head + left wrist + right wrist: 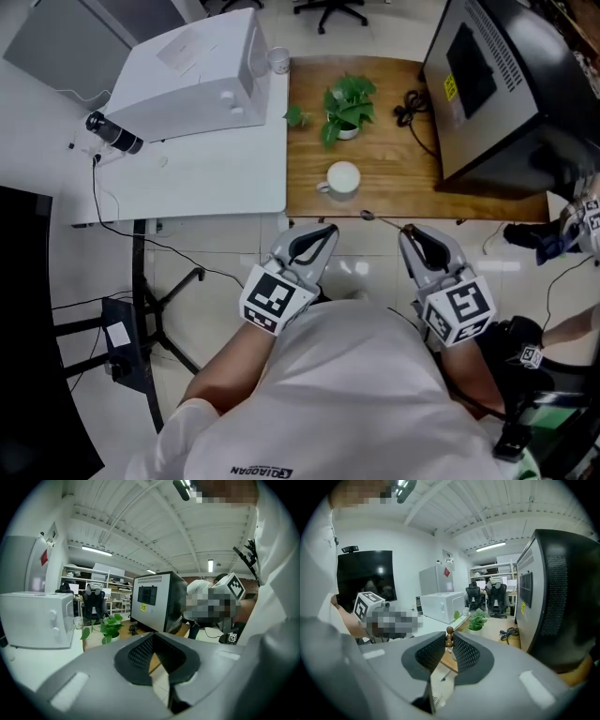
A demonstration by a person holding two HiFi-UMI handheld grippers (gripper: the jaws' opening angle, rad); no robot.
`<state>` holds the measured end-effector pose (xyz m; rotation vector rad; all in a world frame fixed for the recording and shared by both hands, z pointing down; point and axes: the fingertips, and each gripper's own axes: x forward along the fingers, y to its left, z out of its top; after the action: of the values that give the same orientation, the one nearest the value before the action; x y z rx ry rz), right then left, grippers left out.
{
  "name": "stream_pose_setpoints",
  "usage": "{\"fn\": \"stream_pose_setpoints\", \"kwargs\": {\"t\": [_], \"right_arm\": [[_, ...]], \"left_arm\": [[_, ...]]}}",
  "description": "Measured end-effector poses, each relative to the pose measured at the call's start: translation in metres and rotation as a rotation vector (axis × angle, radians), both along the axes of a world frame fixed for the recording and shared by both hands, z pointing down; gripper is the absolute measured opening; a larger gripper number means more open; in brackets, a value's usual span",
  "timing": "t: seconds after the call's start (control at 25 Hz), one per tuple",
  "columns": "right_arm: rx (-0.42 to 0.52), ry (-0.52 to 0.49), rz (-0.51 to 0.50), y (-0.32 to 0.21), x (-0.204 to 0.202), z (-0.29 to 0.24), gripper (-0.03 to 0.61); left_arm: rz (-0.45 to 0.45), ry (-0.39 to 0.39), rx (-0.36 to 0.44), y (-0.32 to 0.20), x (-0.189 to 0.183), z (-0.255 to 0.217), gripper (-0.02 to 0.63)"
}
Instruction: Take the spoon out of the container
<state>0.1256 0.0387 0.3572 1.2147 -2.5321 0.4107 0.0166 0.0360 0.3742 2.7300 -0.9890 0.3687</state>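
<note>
The white cup [343,178] stands on the wooden table [309,141] near its front edge, with nothing sticking out of it. My right gripper [410,232] is shut on the thin spoon [380,219], which points left, its bowl hanging over the table's front edge, clear of the cup. In the right gripper view the spoon's brown beaded handle end [449,637] pokes up between the pads [465,652]. My left gripper [324,232] hovers below the table edge, left of the spoon, its tips together with nothing in them. In the left gripper view only its pads [139,654] show.
A small potted plant [347,105] and a coiled black cable [410,108] sit behind the cup. A big black machine [492,84] fills the table's right side. A white appliance [192,80] rests on the white desk at left. Another person's gripper [589,220] shows at far right.
</note>
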Motion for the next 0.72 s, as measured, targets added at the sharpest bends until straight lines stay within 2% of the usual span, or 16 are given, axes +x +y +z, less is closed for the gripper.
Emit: {"fn": "stream_pose_setpoints", "kwargs": {"t": [0.4,0.72], "right_arm": [[0.017,-0.01,-0.093,0.056,0.026,0.004,0.055],[0.018,-0.006,-0.048,0.078,0.03,-0.002,0.055]], "left_arm": [[-0.107,-0.004,-0.013,0.067,0.021,0.008,0.005],[-0.049,0.007,-0.053,0.092,0.025,0.011,0.005]]}}
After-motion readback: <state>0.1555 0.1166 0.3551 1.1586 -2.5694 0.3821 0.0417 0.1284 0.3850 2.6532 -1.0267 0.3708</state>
